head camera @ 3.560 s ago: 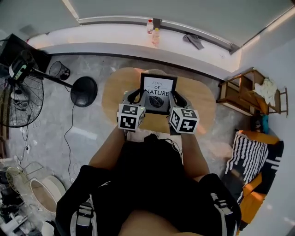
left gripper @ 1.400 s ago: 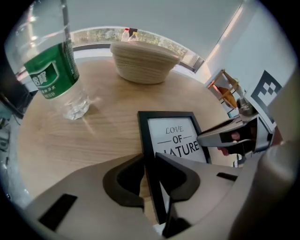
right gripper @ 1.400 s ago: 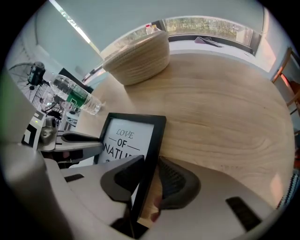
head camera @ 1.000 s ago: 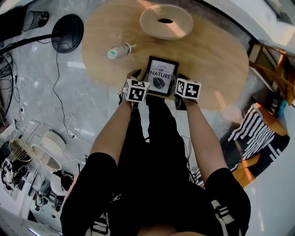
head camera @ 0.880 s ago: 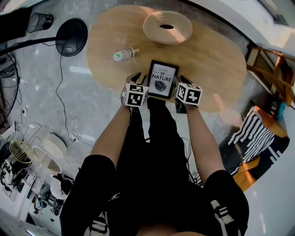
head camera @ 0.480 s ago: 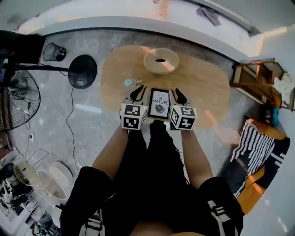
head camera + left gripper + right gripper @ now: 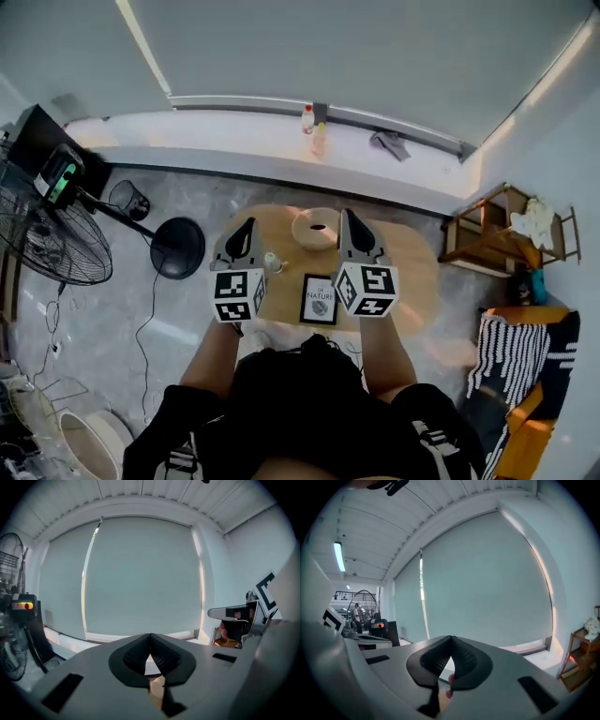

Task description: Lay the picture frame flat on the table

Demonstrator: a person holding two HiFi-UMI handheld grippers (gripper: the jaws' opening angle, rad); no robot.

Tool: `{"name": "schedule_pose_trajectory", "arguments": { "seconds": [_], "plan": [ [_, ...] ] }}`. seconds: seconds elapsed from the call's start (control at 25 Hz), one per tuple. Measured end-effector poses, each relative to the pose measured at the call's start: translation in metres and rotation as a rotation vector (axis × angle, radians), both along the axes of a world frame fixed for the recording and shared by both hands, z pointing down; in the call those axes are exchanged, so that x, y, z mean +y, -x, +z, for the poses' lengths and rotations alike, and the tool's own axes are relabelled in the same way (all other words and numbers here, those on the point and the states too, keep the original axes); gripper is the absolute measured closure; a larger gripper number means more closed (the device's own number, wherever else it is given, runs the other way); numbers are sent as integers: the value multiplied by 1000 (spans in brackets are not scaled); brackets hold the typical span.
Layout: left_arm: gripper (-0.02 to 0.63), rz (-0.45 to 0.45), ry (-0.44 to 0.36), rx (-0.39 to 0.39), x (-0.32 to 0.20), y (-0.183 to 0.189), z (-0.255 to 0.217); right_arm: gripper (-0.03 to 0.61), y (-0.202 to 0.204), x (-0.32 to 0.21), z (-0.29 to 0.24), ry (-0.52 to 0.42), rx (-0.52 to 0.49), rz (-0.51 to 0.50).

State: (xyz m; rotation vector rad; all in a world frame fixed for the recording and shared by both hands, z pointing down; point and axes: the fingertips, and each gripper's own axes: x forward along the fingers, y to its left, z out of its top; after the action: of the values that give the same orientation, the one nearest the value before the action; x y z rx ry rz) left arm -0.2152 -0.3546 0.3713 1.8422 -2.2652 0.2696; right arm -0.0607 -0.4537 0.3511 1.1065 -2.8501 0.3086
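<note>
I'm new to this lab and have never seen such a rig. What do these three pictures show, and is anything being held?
There is no robot: a person holds a two-jaw gripper in each hand. The head view looks down from a camera on the person's head: the left gripper and right gripper are held up above a wooden table. The marker cubes are part of them. The two gripper views come from cameras riding on each gripper, looking along its jaws. On the table the picture frame lies flat, near a round woven ring and a small bottle. Both grippers' jaws have just closed, with nothing between them.
</note>
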Motion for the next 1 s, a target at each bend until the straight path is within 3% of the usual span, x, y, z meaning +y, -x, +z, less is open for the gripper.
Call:
{"name": "schedule_pose_trajectory", "arguments": {
  "seconds": [0.16,0.36,0.6,1.0],
  "plan": [
    [594,-39,-58,-32,26,23,-57,565,6,15,-58,-79,-41,6],
    [594,-47,-122,-50,42,43,-93,566,24,30,-78,-118,-43,25],
    [594,-27,-149,-69,51,47,-106,565,36,51,-93,-170,-43,23],
    [594,1,-153,-50,60,54,-103,565,39,65,-89,-173,-33,50]
  ]
}}
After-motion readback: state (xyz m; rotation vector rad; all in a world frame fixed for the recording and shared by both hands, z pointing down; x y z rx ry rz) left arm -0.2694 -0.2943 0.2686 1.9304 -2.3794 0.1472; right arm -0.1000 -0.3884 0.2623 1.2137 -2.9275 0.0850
